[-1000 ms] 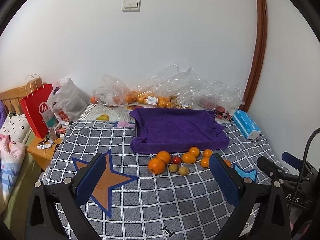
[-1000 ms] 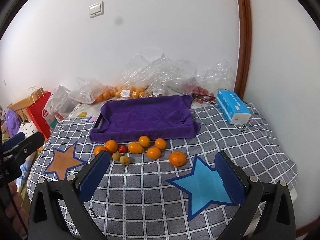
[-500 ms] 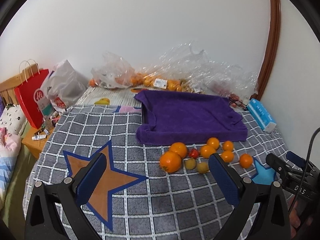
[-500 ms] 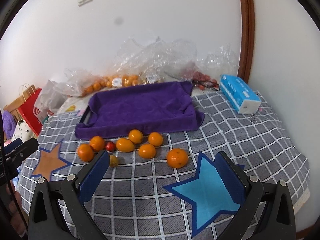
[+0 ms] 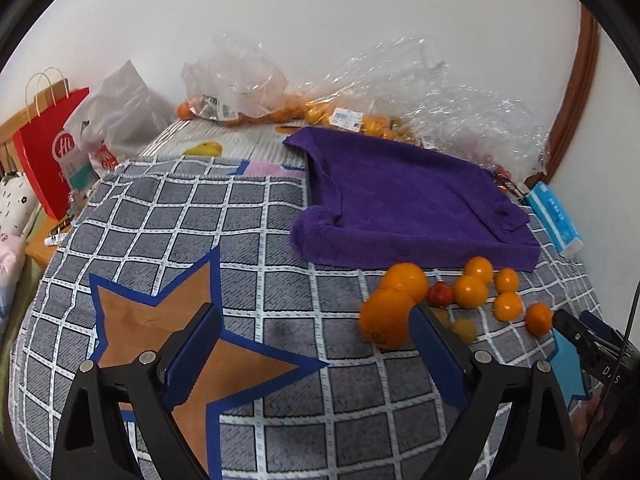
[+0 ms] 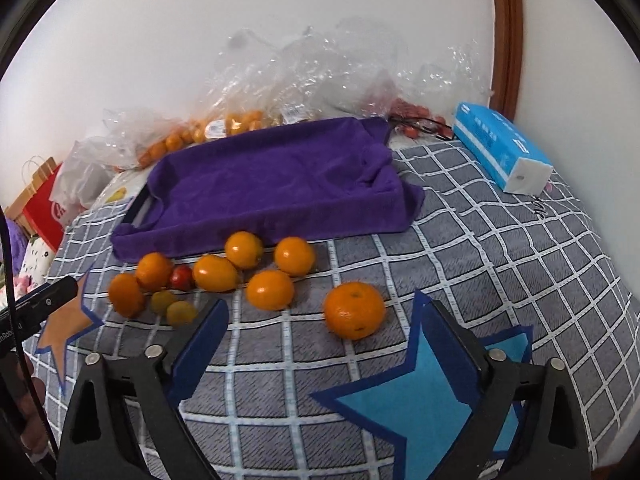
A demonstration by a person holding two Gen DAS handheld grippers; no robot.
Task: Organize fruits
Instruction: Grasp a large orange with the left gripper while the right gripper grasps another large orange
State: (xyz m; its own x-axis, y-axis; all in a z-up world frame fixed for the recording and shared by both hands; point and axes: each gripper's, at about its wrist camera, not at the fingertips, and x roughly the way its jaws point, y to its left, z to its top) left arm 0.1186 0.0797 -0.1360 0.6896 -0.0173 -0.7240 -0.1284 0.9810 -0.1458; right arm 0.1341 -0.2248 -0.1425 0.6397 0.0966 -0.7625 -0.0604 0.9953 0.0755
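Left wrist view shows both wide-open tools, left tool [image 5: 316,354] and right tool [image 6: 326,344], now lower and nearer the fruits [image 6: 256,270] before the purple tray [image 6: 276,184], so picking looks imminent.

Loose fruits [image 6: 264,276] by purple-covered tray [image 6: 276,184]

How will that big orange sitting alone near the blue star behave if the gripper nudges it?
The lone orange looks round, so it would probably roll across the checked blanket. The soft fabric may slow it. Its dimpled peel likely grips well.
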